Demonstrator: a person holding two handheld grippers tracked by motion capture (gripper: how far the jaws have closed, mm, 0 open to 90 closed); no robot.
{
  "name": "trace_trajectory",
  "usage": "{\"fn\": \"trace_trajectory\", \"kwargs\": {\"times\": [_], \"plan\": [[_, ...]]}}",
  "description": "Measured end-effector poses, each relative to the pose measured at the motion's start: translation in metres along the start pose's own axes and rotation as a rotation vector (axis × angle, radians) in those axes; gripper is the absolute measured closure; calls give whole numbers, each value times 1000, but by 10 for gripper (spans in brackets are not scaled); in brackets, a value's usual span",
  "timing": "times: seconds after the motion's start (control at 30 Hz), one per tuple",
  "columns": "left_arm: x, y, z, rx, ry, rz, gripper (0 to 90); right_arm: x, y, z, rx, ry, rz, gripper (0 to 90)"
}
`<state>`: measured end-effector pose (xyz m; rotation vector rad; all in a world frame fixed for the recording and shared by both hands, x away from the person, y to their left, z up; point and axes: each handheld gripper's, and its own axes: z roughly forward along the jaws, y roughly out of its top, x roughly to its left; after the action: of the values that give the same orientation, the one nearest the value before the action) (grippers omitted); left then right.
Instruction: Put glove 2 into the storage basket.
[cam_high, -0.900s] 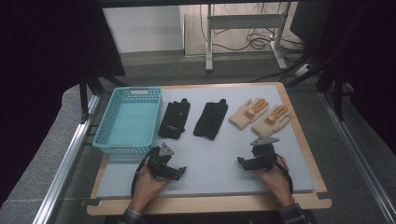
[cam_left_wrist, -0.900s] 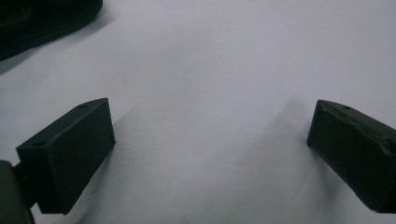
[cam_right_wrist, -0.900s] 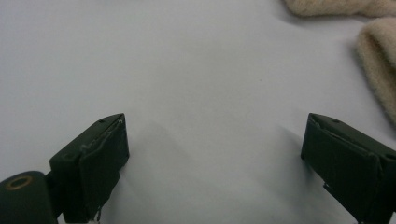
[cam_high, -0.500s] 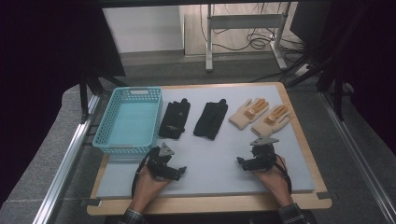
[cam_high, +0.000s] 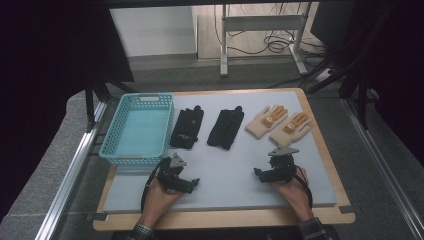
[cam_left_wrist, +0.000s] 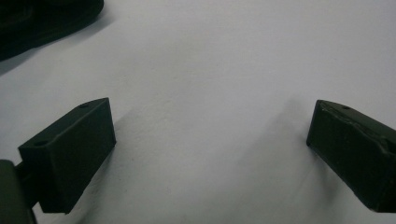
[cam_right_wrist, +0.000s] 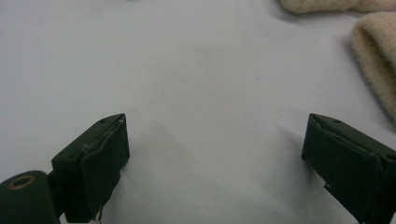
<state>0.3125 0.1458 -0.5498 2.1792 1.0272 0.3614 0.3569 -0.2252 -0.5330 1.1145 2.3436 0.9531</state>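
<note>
Both claws stand spread wide with nothing between their jaws. Seen from the high view, the left claw (cam_high: 192, 182) rests low on the near part of the bench (cam_high: 225, 170), held in the person's left hand (cam_high: 161, 196), and the right claw (cam_high: 260, 173) sits likewise in the right hand (cam_high: 292, 189), the two pointing toward each other across a bare stretch of grey mat. In the left gripper view, only mat lies between the jaws, and a dark edge of a black glove (cam_left_wrist: 44, 21) shows at the upper left. In the right gripper view, the mat between the jaws is equally bare, with the fuzzy beige gloves (cam_right_wrist: 373, 60) at the upper right.

Outward from the claws, four gloves lie flat in a row across the middle of the bench: a black glove (cam_high: 187, 127) just beside the basket, a second black glove (cam_high: 226, 128) near it, then a pair of beige gloves (cam_high: 278, 124) lying side by side and touching. A blue basket (cam_high: 116, 150) stands at the left edge with nothing in it.

Judging from this layout, the work looks to be gathering the gloves into the basket, and none of it is done: every glove is untouched on the mat. The nearest black glove lies beyond the left claw, near but apart; the beige pair lies just beyond the right claw, also apart.
</note>
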Motion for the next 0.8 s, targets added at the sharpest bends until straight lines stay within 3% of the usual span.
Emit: {"fn": "trace_trajectory", "kwargs": {"times": [0.3,0.57,0.8], "plan": [[0,0,0,-4,0,-5,15,-1,1,-1,-15,22,23,113],[0,0,0,-4,1,-4,15,0,12,1,-5,38,-3,140],[0,0,0,-5,1,-5,16,-3,22,4,-7,54,2,170]]}}
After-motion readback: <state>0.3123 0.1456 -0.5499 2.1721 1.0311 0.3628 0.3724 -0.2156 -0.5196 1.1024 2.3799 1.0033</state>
